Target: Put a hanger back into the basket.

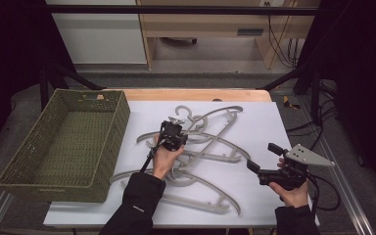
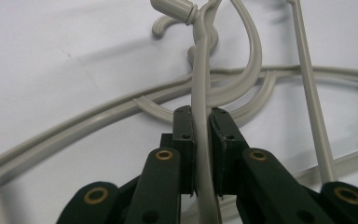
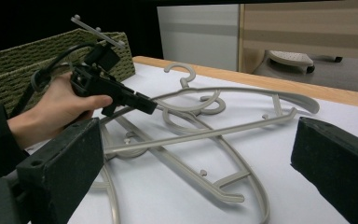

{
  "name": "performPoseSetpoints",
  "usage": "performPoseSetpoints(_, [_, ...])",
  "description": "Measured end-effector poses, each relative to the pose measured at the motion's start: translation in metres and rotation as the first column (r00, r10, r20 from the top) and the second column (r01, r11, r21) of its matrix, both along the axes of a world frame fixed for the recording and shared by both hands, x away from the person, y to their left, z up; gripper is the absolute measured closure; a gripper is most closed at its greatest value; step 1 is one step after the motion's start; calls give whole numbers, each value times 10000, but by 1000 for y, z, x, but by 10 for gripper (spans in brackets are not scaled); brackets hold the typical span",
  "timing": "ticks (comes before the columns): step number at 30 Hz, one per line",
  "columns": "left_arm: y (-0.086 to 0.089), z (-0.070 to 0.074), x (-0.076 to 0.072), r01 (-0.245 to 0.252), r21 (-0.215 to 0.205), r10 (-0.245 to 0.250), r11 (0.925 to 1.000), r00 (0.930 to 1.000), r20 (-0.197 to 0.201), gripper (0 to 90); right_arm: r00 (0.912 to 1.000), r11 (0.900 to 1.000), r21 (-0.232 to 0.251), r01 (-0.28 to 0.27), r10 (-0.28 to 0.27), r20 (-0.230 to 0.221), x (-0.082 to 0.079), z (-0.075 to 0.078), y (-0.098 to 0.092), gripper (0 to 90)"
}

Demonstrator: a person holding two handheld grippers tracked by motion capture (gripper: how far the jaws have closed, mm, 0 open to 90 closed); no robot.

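Note:
Several grey plastic hangers point(image 1: 210, 142) lie tangled on the white table cover. My left gripper point(image 1: 175, 126) is over the left part of the pile, shut on the thin bar of one grey hanger point(image 2: 200, 74) just below its hook point(image 2: 175, 8). The pads press on that bar from both sides in the left gripper view point(image 2: 202, 116). The right gripper view shows the left gripper point(image 3: 147, 105) in a hand, with the held hanger's arm point(image 3: 242, 91) rising off the pile. My right gripper point(image 1: 263, 156) hovers at the right, open, its jaws wide with nothing between them point(image 3: 200, 140).
A green woven basket point(image 1: 120, 122) stands at the table's left, next to the left hand, its wall point(image 3: 9, 70) behind that hand. More hangers point(image 1: 196, 200) lie toward the front edge. Bare white cover point(image 1: 269, 122) lies at the back right. A cable point(image 1: 323, 196) trails from the right gripper.

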State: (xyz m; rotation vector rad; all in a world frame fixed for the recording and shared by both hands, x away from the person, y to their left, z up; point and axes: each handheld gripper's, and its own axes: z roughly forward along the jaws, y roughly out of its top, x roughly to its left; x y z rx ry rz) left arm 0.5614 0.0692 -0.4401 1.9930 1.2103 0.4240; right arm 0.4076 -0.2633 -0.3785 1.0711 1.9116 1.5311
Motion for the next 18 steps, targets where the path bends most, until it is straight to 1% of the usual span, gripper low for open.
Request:
performPoseSetpoints(2, [5, 5, -2, 55, -366, -51, 9993, 9999, 117, 819, 10000, 10000, 51, 2, -2, -11, 0, 0, 0, 27])
performPoseSetpoints(4, [10, 11, -4, 123, -557, -109, 9984, 9996, 263, 819, 10000, 10000, 33, 8, -8, -11, 0, 0, 0, 27])
performPoseSetpoints(5, [14, 18, -8, 158, -660, -129, 9977, 9990, 439, 819, 10000, 10000, 31, 18, -18, -19, 0, 0, 0, 27])
performPoseSetpoints(6, [14, 18, -8, 158, -660, -129, 9977, 9990, 439, 819, 10000, 10000, 31, 18, -18, -19, 0, 0, 0, 27])
performPoseSetpoints(11, [24, 36, -18, 366, -764, -302, 9964, 9961, 832, 819, 10000, 10000, 31, 57, -57, -48, -1, 0, 0, 26])
performPoseSetpoints(18, [37, 62, -34, 520, -612, -430, 9968, 9891, 1406, 819, 9999, 9999, 1, 140, -140, -39, -2, 0, -2, 25])
